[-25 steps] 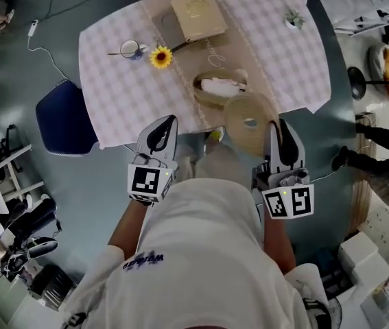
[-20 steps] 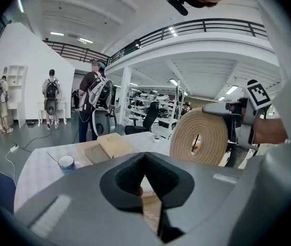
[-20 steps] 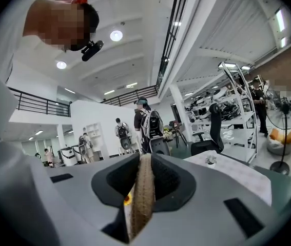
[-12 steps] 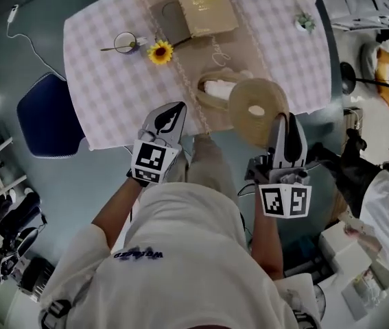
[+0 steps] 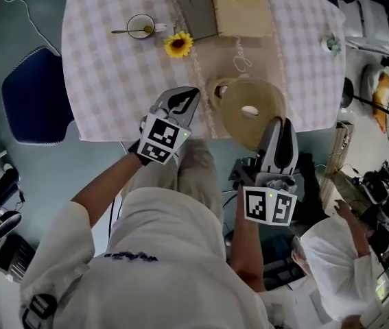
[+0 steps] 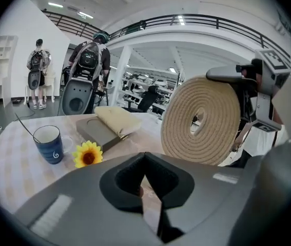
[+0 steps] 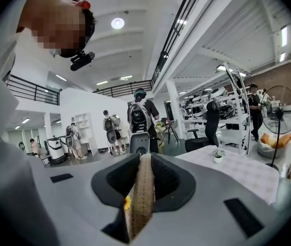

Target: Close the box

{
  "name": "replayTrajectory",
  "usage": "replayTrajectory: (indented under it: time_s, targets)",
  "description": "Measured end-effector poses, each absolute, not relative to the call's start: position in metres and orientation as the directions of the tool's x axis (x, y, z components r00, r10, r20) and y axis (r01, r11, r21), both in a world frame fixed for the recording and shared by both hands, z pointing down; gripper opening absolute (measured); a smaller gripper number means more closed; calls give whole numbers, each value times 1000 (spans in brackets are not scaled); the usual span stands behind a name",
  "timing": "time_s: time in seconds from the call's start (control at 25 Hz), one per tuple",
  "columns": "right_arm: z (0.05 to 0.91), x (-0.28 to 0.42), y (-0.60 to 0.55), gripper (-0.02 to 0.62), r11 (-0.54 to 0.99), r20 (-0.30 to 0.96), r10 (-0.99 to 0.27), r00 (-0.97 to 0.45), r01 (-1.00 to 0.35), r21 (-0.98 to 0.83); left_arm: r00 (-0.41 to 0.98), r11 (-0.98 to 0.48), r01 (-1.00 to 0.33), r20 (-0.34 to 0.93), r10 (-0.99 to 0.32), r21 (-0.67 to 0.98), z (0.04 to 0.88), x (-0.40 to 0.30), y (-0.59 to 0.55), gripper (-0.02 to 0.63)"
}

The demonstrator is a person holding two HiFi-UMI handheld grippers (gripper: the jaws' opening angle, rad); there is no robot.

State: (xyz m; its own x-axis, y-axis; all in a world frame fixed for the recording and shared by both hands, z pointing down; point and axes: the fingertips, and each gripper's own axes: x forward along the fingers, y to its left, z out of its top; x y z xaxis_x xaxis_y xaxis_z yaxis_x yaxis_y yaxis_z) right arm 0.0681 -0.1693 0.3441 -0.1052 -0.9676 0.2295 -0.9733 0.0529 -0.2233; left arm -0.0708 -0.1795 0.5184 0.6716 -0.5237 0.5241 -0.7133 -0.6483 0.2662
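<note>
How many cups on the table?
1: a blue cup just left of the sunflower on the table. The lid held by the right gripper hides some of it.

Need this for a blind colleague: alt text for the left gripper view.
A round woven lid, held on edge by the right gripper, dominates. The left gripper, jaws closed and empty, sits in front; a blue mug and sunflower rest on the table.

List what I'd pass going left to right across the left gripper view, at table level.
blue mug → sunflower → cream book → woven lid, held upright → right tongs, clamped on the lid's upper rim.
</note>
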Motion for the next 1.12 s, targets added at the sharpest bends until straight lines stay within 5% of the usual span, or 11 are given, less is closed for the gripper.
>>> replayTrajectory:
  time_s: [1.12]
  targets:
    - [402, 41, -188, 73, 66, 279, -956, -91, -993, -97, 697, -621, -685, 593, -404, 381, 590, -34, -184, 2]
